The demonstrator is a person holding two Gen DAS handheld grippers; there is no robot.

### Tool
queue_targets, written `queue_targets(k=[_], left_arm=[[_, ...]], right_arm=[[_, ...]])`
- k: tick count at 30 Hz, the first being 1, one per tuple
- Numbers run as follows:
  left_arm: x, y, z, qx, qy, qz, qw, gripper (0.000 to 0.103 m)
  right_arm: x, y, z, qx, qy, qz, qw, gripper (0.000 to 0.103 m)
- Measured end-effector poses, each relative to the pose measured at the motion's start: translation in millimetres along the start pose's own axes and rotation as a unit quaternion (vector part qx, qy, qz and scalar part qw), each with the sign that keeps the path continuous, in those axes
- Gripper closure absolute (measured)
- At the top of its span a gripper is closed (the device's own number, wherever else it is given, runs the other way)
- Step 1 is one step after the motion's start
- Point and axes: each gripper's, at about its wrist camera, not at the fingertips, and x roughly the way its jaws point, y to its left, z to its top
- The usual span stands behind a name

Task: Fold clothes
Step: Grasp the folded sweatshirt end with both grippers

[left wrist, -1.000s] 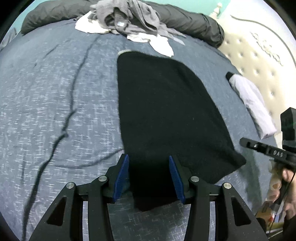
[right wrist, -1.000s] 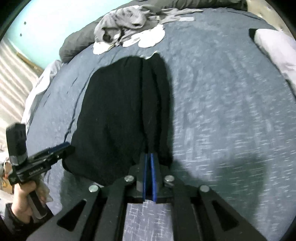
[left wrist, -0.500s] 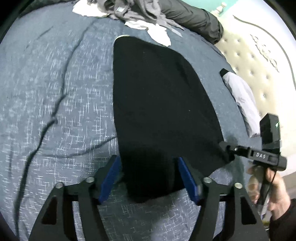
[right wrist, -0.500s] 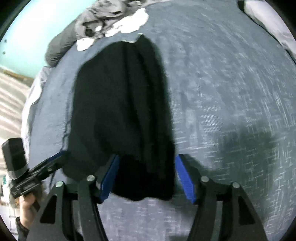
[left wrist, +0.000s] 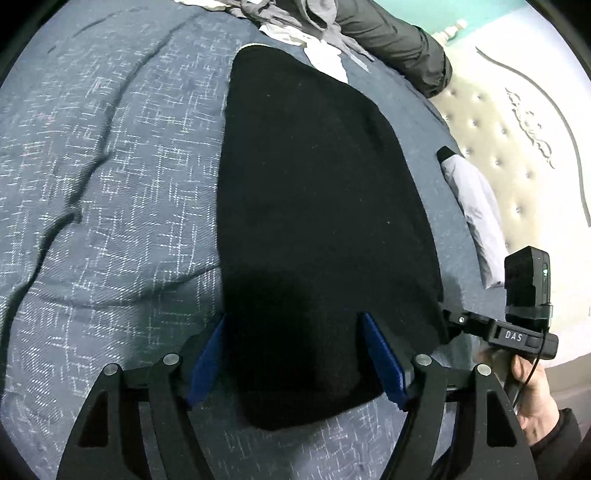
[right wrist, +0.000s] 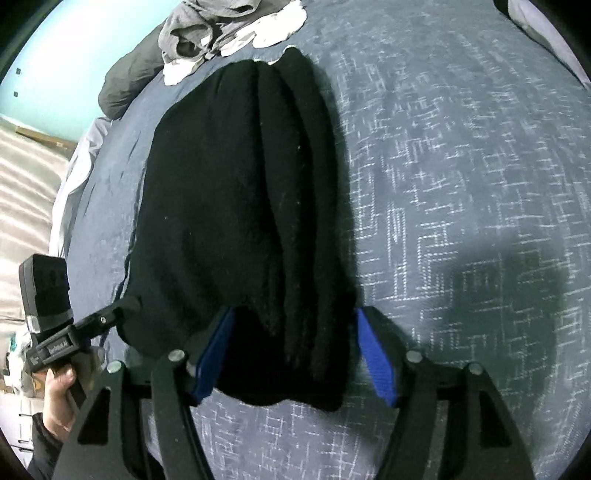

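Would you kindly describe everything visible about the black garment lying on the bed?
The black garment is a soft, fuzzy, knit-looking piece, folded lengthwise into a long strip with layered folds along one side. It lies flat on the blue-grey bedspread, its far end near a pile of grey and white clothes. Its near end sits between the open jaws of both the left gripper and the right gripper; neither presses it.

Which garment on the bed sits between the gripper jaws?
The black garment, spread flat with its near edge between both open grippers. The grey clothes are heaped at the far end, and the pale folded item lies off by the headboard.
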Motion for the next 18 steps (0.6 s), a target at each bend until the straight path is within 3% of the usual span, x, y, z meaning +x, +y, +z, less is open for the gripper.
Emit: queue_targets(k=[3,6,8,9,12,14,18], left_arm=[[0.5,-2.0,-1.2,0.005,-0.006,0.002,1.0000,0.032],[-0.5,-6.0,-1.1,0.015,-0.007,0.006,0.9998,0.037],[-2.7,-9.3,-0.6,0.023,-0.007,0.009,0.9997,0.040],[-3.9,-11.0,-0.1,0.027,-0.008,0.010,0.9995,0.041],[-1.2,-11.2,2.6,0.030,0.001,0.013,0.9995,0.040],[1.6,-9.8,4.3,0.029,0.003,0.011,0.9995,0.039],[5.6,-9.5,5.5,0.037,0.002,0.011,0.9992,0.036]], right_arm=[[1.0,3.5,0.6,-0.015,0.000,-0.002,1.000,0.034],[3.2,8.7,1.5,-0.030,0.005,-0.002,1.000,0.050],[4.2,11.9,1.9,-0.038,0.005,-0.003,0.999,0.067],[3.6,14.8,2.6,-0.045,0.005,-0.006,0.999,0.069],[3.7,19.7,5.7,-0.054,0.005,-0.009,0.998,0.070],[7.5,17.4,7.9,-0.043,0.008,-0.003,0.999,0.061],[13.2,10.8,9.0,-0.015,0.005,0.017,1.000,0.057]])
